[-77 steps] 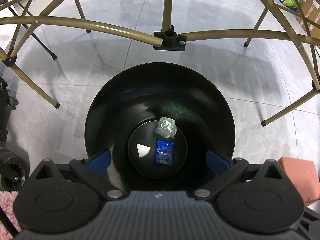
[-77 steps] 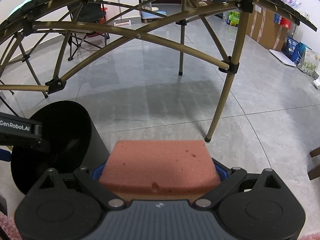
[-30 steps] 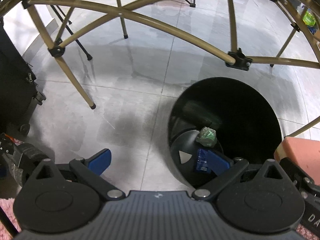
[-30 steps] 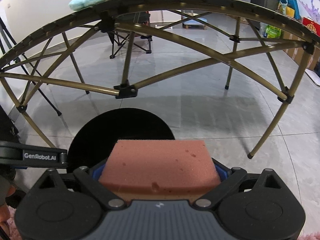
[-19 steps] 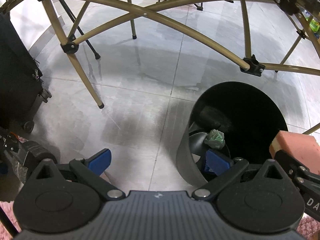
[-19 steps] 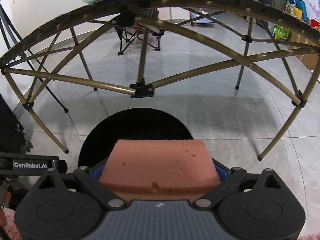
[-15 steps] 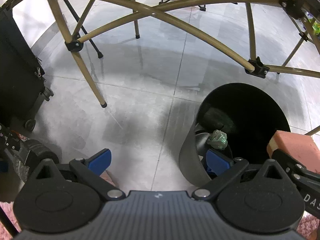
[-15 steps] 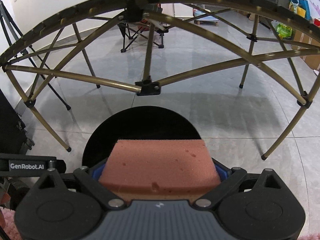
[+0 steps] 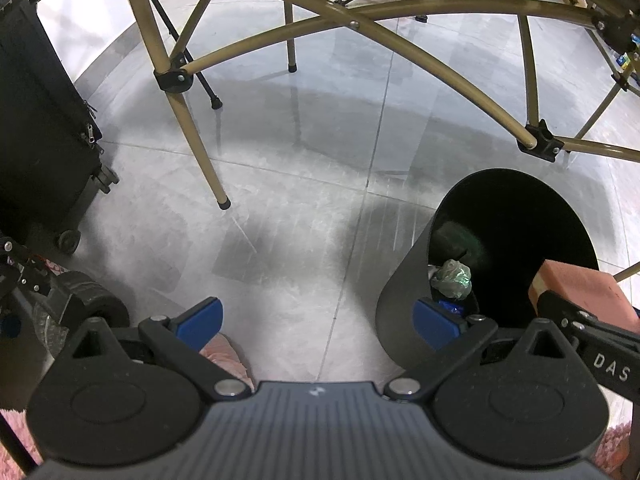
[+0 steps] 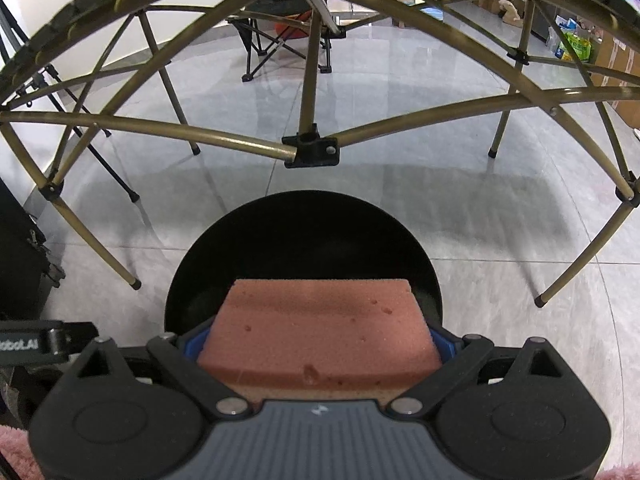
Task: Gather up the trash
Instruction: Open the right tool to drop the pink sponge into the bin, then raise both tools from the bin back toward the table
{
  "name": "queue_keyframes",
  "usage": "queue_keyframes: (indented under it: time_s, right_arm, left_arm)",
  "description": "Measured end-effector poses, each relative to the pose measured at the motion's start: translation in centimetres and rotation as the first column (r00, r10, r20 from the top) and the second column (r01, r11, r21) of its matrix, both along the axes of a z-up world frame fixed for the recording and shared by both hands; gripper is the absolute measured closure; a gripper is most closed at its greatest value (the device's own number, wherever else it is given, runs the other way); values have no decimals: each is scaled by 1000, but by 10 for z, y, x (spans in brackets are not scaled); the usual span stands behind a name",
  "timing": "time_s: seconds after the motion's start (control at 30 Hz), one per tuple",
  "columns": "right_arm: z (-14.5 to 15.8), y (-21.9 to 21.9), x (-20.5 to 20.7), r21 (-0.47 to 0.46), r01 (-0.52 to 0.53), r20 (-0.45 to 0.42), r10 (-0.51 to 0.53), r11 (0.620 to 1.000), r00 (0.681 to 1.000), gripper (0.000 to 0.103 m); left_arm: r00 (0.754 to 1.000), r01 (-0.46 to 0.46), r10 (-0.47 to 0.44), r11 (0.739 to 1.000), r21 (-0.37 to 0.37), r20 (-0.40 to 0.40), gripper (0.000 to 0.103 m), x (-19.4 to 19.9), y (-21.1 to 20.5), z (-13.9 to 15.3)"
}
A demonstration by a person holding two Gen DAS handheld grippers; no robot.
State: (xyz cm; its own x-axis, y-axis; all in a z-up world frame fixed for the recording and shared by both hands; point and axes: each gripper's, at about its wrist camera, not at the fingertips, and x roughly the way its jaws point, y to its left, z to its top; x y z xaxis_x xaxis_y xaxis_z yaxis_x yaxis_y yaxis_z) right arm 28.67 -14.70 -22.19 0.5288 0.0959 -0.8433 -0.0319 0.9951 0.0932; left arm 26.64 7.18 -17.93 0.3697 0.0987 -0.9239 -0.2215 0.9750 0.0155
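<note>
A black round bin [image 9: 516, 216] stands on the grey tiled floor at the right of the left wrist view. Inside it lie a crumpled greenish wrapper [image 9: 452, 274] and a blue packet [image 9: 450, 306]. My left gripper [image 9: 316, 318] is open over bare floor left of the bin, nothing between its blue pads. My right gripper [image 10: 320, 338] is shut on a pink sponge block [image 10: 318, 328], held over the near part of the bin's [image 10: 304, 232] mouth. The sponge block [image 9: 576, 284] also shows at the bin's right rim.
Gold folding-table legs [image 9: 188, 120] and cross bars [image 10: 192, 134] arch over the bin. A black wheeled case [image 9: 40, 128] stands at the left. A folding chair [image 10: 280, 40] is farther back, boxes [image 10: 612, 60] at the far right. Pink fluffy fabric [image 9: 228, 354] lies under my left gripper.
My left gripper has swung away to the left, so the bin slid to the right of its view. My right gripper with the sponge block has moved in over the bin's mouth.
</note>
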Motion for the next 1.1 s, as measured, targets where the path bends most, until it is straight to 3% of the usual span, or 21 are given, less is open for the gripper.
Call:
queue_keyframes:
  time_s: [1.1]
  right_arm:
    - [-3,-2,4,28,9,18,-9,1000,1000,0]
  left_arm:
    - [1000,-5,5,1000,0,8,0,-7,12,1]
